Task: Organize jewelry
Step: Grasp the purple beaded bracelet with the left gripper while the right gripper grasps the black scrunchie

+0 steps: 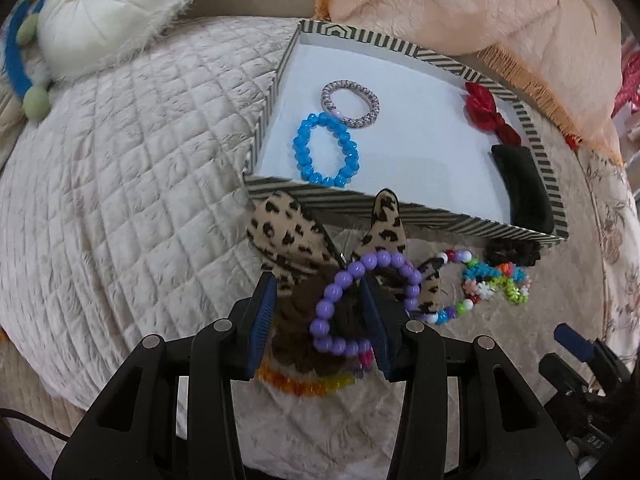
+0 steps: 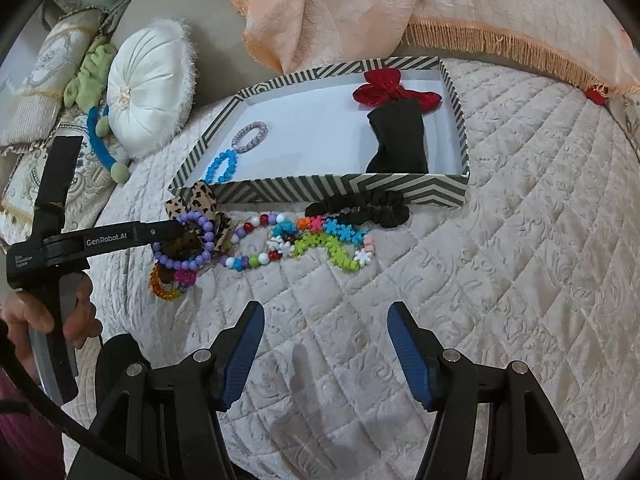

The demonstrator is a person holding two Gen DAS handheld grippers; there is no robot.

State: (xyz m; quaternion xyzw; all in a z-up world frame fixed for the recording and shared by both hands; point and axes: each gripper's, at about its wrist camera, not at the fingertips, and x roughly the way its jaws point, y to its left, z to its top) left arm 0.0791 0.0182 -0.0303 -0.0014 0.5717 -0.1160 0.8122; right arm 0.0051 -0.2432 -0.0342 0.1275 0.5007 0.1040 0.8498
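Note:
A striped box (image 1: 404, 210) (image 2: 320, 192) lies on the quilt. In it are a blue bead bracelet (image 1: 326, 148) (image 2: 222, 166), a lilac braided band (image 1: 350, 102) (image 2: 250, 136), a red bow (image 1: 490, 114) (image 2: 396, 90) and a black cloth piece (image 1: 522, 188) (image 2: 400, 140). In front of the box sits a pile: a leopard bow (image 1: 288, 232), a purple bead bracelet (image 1: 340, 292) (image 2: 188, 242) and a brown fuzzy scrunchie (image 1: 304, 344). My left gripper (image 1: 318, 284) (image 2: 180, 236) is open, down in this pile, its right finger inside the purple loop. My right gripper (image 2: 326, 332) hangs open over bare quilt.
Right of the pile lie a mixed-colour bead bracelet (image 2: 256, 256), a bright snowflake chain (image 2: 328, 240), a black scrunchie (image 2: 360, 206) and an orange bead ring (image 1: 304, 386). A white round cushion (image 2: 148, 88) and a peach fringed cloth (image 2: 400, 12) border the quilt. A hand (image 2: 76, 320) holds the left gripper.

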